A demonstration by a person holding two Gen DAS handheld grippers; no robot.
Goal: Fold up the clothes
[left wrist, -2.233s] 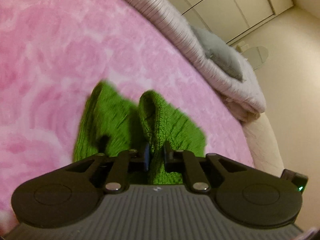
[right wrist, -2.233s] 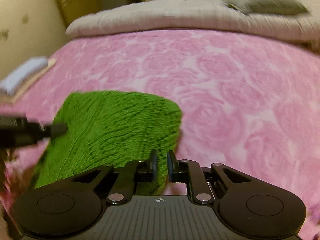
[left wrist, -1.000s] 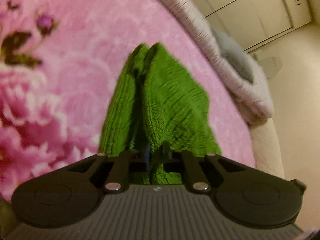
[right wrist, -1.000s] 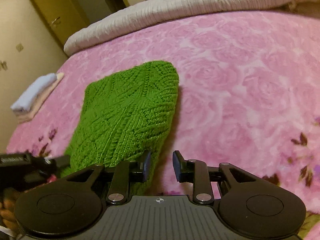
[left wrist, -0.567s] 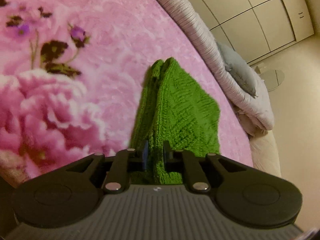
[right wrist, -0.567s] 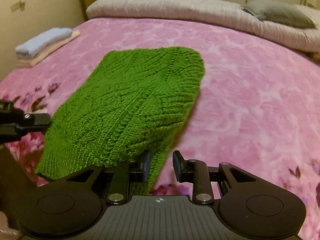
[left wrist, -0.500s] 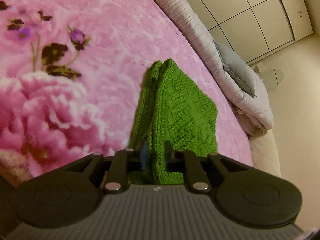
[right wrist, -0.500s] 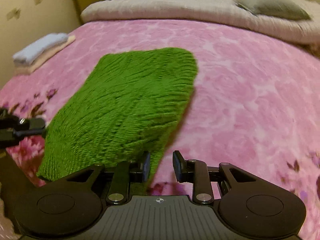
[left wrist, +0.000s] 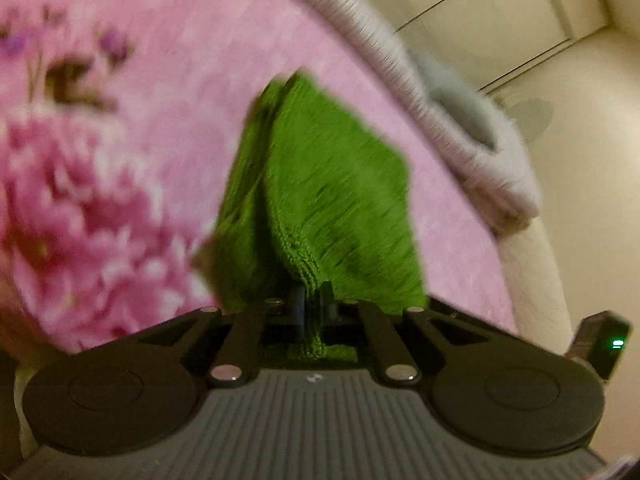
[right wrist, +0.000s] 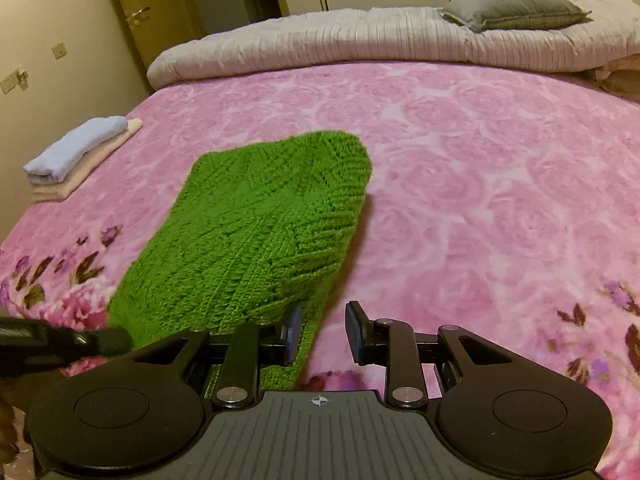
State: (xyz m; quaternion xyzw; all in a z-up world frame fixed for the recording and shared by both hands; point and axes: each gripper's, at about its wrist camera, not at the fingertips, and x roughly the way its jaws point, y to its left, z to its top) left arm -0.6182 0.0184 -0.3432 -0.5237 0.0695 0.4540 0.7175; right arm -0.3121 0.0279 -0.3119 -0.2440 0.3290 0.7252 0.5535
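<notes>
The left tongs (left wrist: 311, 307) are pinched tight on a thick edge of the folded green cable-knit garment (right wrist: 256, 240), the yarn bunched between the two dark pads so that almost no gap shows. From that grip the garment runs forward and away from the left tongs, its layers standing up in a ridge just ahead of the pads; the left wrist view is blurred, so the knit pattern is hard to read there.

The right tongs (right wrist: 323, 334) stand spread apart, with nothing between the pads. Their left pad lies at the near right edge of the green garment, whether touching it or just beside it cannot be told, while the right pad hangs over bare blanket. Ahead of the right tongs and to their left the garment lies as a long flat rectangle, its rounded far end pointing toward the head of the bed.

It rests on a pink plush blanket with a rose pattern (right wrist: 480, 184) that covers the bed. To the lower left of the right tongs, the dark tip of the left tongs meets the garment's near left corner. Farther off to the left, near the blanket's edge, sits a small stack of folded cloths, pale blue on cream (right wrist: 76, 156). Well beyond both tongs a ribbed grey-white quilt (right wrist: 360, 40) lies rolled across the bed, with a grey pillow (right wrist: 512, 10) on top of it.
</notes>
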